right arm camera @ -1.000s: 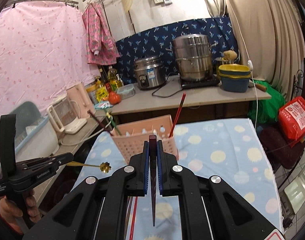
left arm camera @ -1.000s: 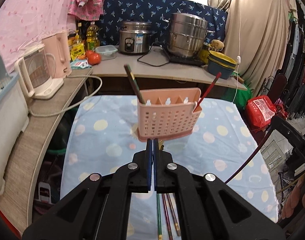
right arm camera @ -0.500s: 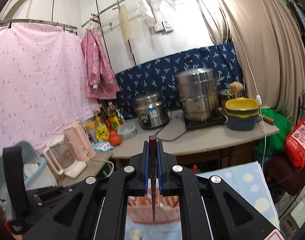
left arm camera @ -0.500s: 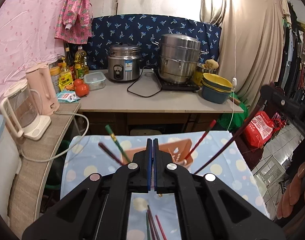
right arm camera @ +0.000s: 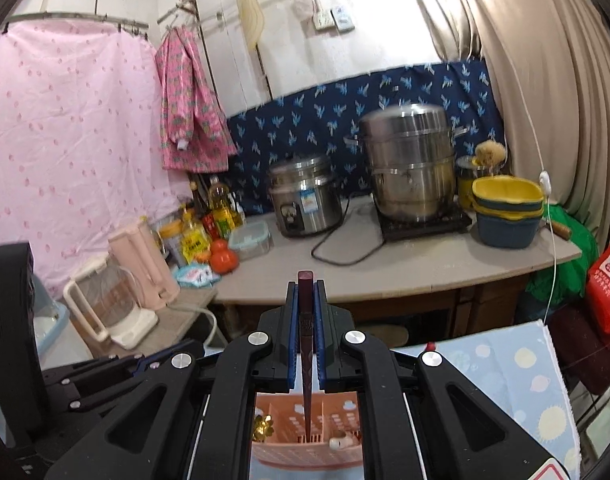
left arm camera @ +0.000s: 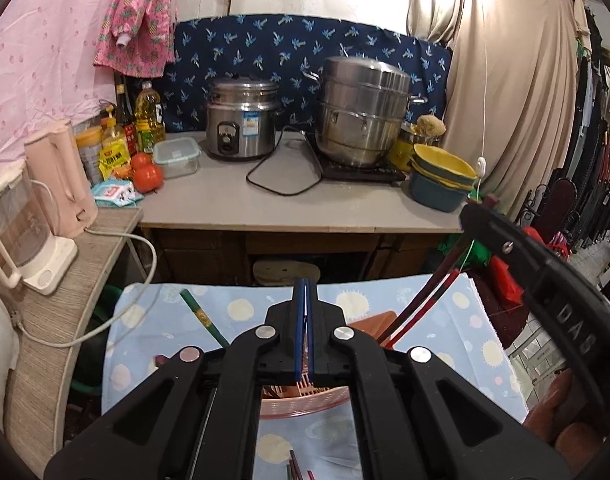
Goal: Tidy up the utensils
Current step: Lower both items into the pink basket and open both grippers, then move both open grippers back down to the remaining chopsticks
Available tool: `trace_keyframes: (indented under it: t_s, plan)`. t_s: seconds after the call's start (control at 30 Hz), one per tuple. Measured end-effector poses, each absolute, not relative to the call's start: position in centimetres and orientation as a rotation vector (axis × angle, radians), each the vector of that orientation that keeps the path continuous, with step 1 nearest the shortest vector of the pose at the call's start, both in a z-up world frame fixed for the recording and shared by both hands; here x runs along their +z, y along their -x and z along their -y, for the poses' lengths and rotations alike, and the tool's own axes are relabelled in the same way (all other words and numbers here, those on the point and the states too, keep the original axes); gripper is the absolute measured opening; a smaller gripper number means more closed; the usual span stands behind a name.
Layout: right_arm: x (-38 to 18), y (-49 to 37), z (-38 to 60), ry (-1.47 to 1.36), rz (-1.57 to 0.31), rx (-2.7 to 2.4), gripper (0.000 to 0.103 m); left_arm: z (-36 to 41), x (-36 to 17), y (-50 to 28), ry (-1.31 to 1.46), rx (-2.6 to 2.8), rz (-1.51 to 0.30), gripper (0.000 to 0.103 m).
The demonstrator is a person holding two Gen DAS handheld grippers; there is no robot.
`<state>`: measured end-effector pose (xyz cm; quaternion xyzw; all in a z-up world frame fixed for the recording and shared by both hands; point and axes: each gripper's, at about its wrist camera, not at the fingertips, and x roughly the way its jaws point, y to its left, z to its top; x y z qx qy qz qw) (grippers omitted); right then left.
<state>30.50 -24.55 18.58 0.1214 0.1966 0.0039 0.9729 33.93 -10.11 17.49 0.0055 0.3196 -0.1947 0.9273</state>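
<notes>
Both cameras ride low behind their fingers, close over the pink utensil basket [right arm camera: 305, 440], and face the back wall. The left looks steeper down, the right more level. Both share the counter [left arm camera: 297, 208] and steel steamer pot [right arm camera: 409, 160].

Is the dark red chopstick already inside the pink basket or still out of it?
Partly in: clamped in the right hand-held gripper, the chopstick has its tip down inside the pink basket.

1. Room's lit pretty evenly, brightest on the white wall [right arm camera: 289, 68] up top, which washes out a bit.
2. Heavy fisheye bend in both views, black vignette in the corners.
3. Right wrist view is slightly smeared; the steamer pot [right arm camera: 409, 164] looks soft.
4. Left wrist view is sharper; the rice cooker [left arm camera: 241, 120] shows mild glare.
</notes>
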Motion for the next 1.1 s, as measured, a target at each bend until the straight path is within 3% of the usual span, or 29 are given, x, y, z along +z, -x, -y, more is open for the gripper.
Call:
trace_keyframes:
  t_s: [0.13,0.27,0.7,1.1]
  plan:
    - [16.9,-30.2,24.9,-0.259,-0.416,-0.01,0.024,10.0,15.7,-34.4,-0.008,-0.38,-0.69,0.005]
    - [16.5,-29.4,25.3,-0.265,-0.428,-0.01,0.025,9.3,14.8,-34.4,0.011,-0.356,-0.71,0.018]
    - [15.2,-24.4,24.0,-0.223,-0.454,-0.004,0.025,6.9,13.4,-30.9,0.024,-0.336,-0.729,0.018]
    - [10.5,-17.7,23.0,-0.214,-0.567,-0.001,0.025,4.2,9.4,-24.4,0.01,-0.319,-0.801,0.018]
